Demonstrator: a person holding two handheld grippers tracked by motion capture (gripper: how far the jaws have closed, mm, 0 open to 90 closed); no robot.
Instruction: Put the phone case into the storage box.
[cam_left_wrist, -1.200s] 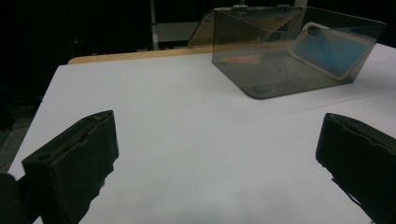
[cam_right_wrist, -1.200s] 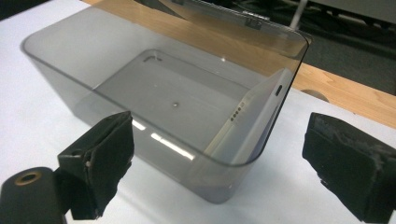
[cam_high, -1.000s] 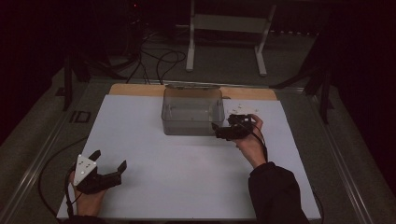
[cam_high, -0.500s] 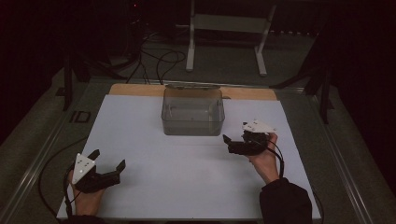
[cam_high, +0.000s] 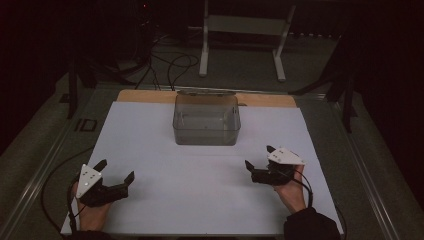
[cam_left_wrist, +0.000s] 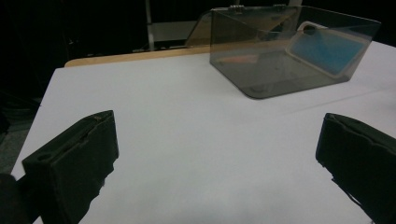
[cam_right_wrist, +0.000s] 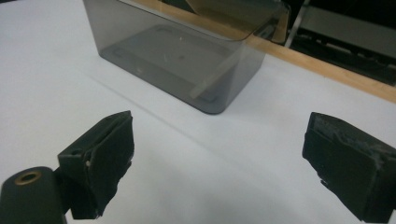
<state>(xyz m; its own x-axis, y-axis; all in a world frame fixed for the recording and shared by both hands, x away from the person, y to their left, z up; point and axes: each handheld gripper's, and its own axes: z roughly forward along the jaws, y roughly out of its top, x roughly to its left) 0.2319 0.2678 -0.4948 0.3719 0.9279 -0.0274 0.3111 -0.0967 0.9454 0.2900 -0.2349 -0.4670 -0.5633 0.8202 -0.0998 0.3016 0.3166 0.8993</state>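
On the tabletop: a white sheet covers almost all of it; a strip of bare wood shows along the far edge.
Container: a clear smoky-grey box stands on the white sheet near the far edge, about in the middle between left and right. Its lid is open and leans back over the wooden strip.
Inside the container: in the left gripper view a flat thing with a blue face and a pale frame leans against one wall of the box. In the right gripper view it shows only as a pale edge through the wall of the box. I cannot tell what it is.
Left gripper: it rests low at the near left corner of the sheet, held by the left hand. Its fingers are wide apart and hold nothing.
Right gripper: it is at the near right of the sheet, held by the right hand, well apart from the box. Its fingers are also spread wide and hold nothing.
Around the tabletop: a metal frame runs along both sides.
Room: it is dark. Behind the tabletop a white stand is on the floor, and black cables lie on the floor to the left of it.
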